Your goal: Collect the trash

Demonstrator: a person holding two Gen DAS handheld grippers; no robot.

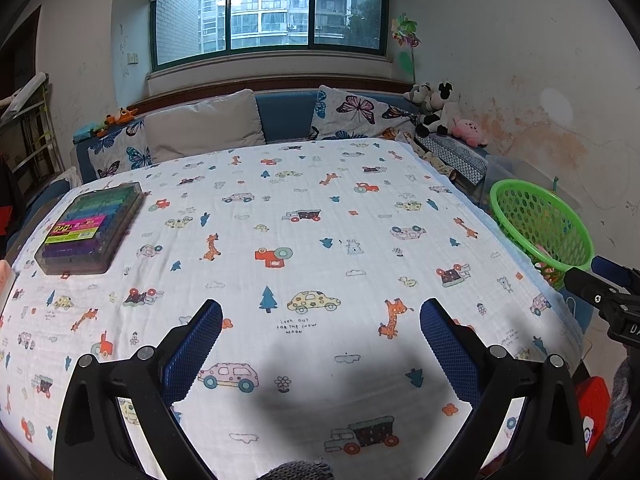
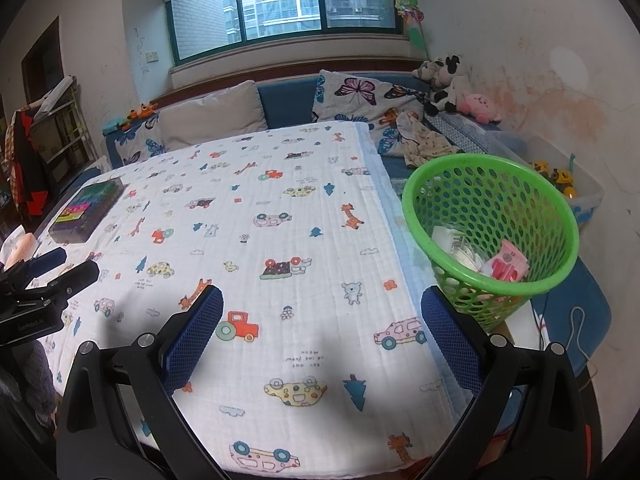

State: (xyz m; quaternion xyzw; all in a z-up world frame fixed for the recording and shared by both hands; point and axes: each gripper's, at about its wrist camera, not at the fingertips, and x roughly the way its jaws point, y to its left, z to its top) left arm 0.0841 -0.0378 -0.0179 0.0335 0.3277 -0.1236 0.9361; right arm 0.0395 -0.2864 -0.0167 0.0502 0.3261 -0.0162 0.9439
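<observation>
A green perforated basket [image 2: 416, 200] stands off the table's right edge and holds a pink wrapper [image 2: 506, 266] and white paper scraps [image 2: 452, 242]. The basket also shows in the left wrist view [image 1: 516, 196]. My left gripper [image 1: 321, 312] is open and empty above the near middle of the patterned tablecloth [image 1: 304, 248]. My right gripper [image 2: 322, 308] is open and empty above the cloth's right side, just left of the basket. Each gripper shows in the other's view: the right gripper's fingers [image 1: 588, 286] and the left gripper's fingers [image 2: 64, 270].
A box of coloured markers [image 1: 90, 226] lies on the table's far left. A pink-and-white tissue pack [image 2: 18, 246] sits at the left edge. Pillows [image 1: 204, 126] and plush toys [image 1: 440, 110] line the bench behind. A clear bin of toys [image 2: 576, 192] stands right of the basket.
</observation>
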